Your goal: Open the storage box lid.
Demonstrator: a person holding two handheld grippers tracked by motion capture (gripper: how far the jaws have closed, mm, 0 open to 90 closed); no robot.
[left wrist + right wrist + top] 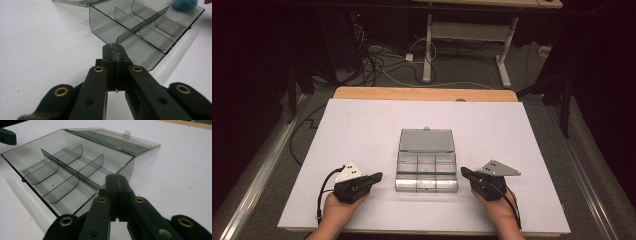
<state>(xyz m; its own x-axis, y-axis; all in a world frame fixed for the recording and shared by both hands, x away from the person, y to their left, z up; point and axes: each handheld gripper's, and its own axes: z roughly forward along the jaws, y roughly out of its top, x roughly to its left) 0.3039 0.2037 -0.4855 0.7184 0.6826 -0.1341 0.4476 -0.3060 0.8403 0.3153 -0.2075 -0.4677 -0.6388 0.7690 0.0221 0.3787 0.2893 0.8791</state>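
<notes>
A clear grey plastic box [426, 172] with several empty compartments sits open at the table's middle, its lid [426, 140] lying flat behind it. My left gripper [378, 176] rests on the table just left of the box, jaws pressed together on nothing. My right gripper [463, 172] rests just right of it, also shut and holding nothing. In the left gripper view the shut tips [115, 47] point at the box's near corner [140, 30]. In the right gripper view the shut tips [117, 177] sit by the box's end wall [62, 170], with the lid [117, 141] beyond.
The box stands on a white table [362, 125] with a wooden strip along its far edge. A blurred blue fuzzy thing [184, 3] lies past the box in the left gripper view. Floor cables and a desk frame [428, 45] are behind the table.
</notes>
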